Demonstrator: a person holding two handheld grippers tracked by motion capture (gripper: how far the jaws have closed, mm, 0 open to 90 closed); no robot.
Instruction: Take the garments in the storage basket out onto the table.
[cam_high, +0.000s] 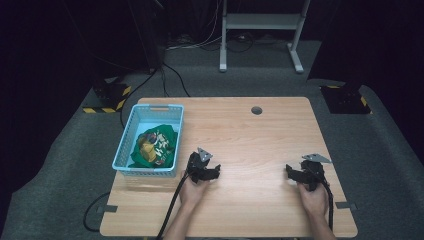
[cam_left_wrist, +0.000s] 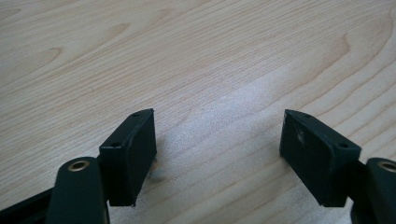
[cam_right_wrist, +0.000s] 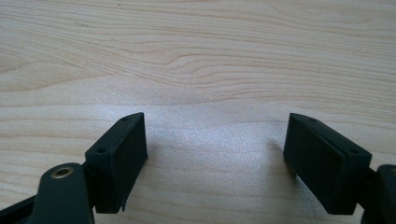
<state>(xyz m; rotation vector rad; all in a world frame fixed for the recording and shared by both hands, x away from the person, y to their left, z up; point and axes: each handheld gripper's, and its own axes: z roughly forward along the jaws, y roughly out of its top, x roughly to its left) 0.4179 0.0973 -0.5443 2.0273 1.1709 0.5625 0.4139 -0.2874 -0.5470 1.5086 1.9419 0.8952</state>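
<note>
My left gripper (cam_high: 212, 172) rests low on the wooden table (cam_high: 250, 145), just right of a light blue basket (cam_high: 131, 131), and points toward the table's middle. In the left gripper view the left gripper (cam_left_wrist: 219, 135) stands open, its two black jaws wide apart over bare wood. My right gripper (cam_high: 292, 172) lies near the table's right edge and points left. The right gripper view shows that gripper (cam_right_wrist: 215, 137) open too, with nothing between its pads. Inside the basket lies a crumpled green cloth (cam_high: 152, 147) with yellow and white patches.
A round cable hole (cam_high: 256, 110) sits near the table's far edge. Black cables (cam_high: 172, 207) trail from both grippers off the near edge. Beyond the table stand a white metal frame (cam_high: 260, 25) and black boxes with yellow stripes (cam_high: 107, 97) on grey floor.
</note>
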